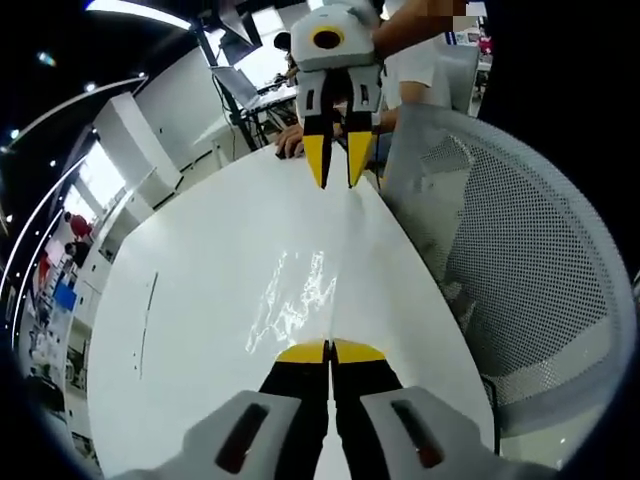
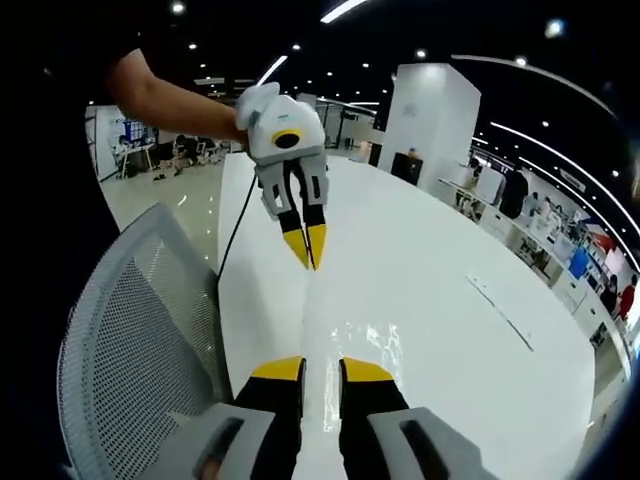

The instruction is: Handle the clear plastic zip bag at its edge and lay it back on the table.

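Left gripper (image 1: pixel 330 351) jaws are pressed together, yellow tips touching, and the near edge of the clear bag (image 1: pixel 290 300) meets them right at the tips; looks pinched, though the film is too transparent to be sure how much sits between the pads. The bag spreads flat on the white table (image 1: pixel 200 280) just ahead of those jaws, showing mostly as glare and wrinkles. Right gripper (image 1: pixel 337 160) enters the left gripper view from the far side, pointing back toward the left one, its jaws set a narrow gap apart, tips down at the table surface beyond the bag's far end. In the right gripper view, its own jaws (image 2: pixel 320 370) stand slightly apart with a slot between the yellow tips; the bag (image 2: pixel 365 345) lies on the table (image 2: pixel 450 280) just ahead and a bit to the right of them, an edge running into the gap, but I can't tell whether the pads actually contact it. The left gripper (image 2: pixel 308 240) faces in from across the table, tips closed to a point and low over the surface. A grey mesh chair (image 1: pixel 520 250) stands beside the table on the right of the left jaws.
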